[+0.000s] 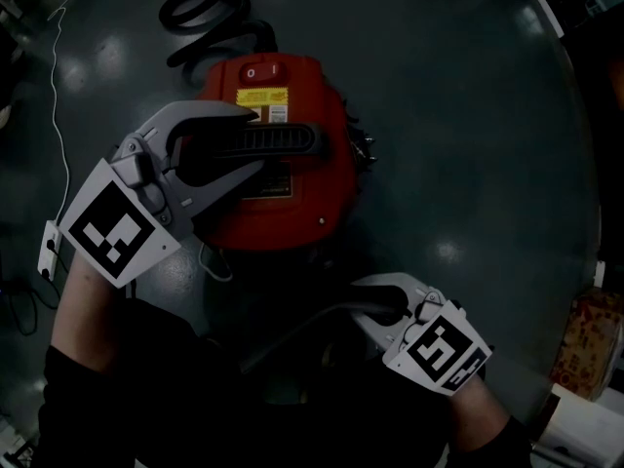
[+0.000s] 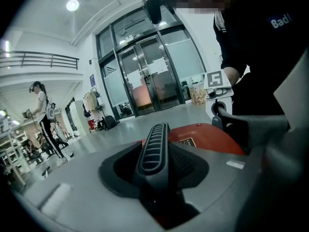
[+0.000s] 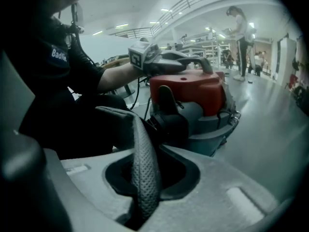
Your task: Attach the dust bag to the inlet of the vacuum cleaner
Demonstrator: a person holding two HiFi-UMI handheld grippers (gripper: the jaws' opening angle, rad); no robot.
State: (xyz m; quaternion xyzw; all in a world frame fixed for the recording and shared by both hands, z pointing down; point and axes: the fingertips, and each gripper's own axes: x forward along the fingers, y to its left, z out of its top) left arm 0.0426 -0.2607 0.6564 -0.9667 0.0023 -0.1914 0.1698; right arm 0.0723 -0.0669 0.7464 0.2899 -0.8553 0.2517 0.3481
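The red vacuum cleaner (image 1: 292, 203) stands on the dark floor with a black ribbed handle (image 1: 292, 142) across its top. My left gripper (image 1: 255, 142) is shut on that handle (image 2: 153, 146), with the red body (image 2: 212, 138) beyond. Nearer to me and lower, my right gripper (image 1: 375, 305) is shut on the edge of the grey dotted dust bag (image 3: 143, 163), which trails away as a pale strip (image 1: 292, 337). In the right gripper view the black inlet (image 3: 170, 121) sits low on the vacuum's (image 3: 190, 92) near side, a short way beyond the bag's edge.
A black hose (image 1: 205, 13) coils behind the vacuum. A white cable (image 1: 58, 96) runs down the left to a plug block (image 1: 49, 250). Boxes (image 1: 585, 344) stand at the right edge. Glass doors (image 2: 145, 76) and a standing person (image 2: 44, 122) are far off.
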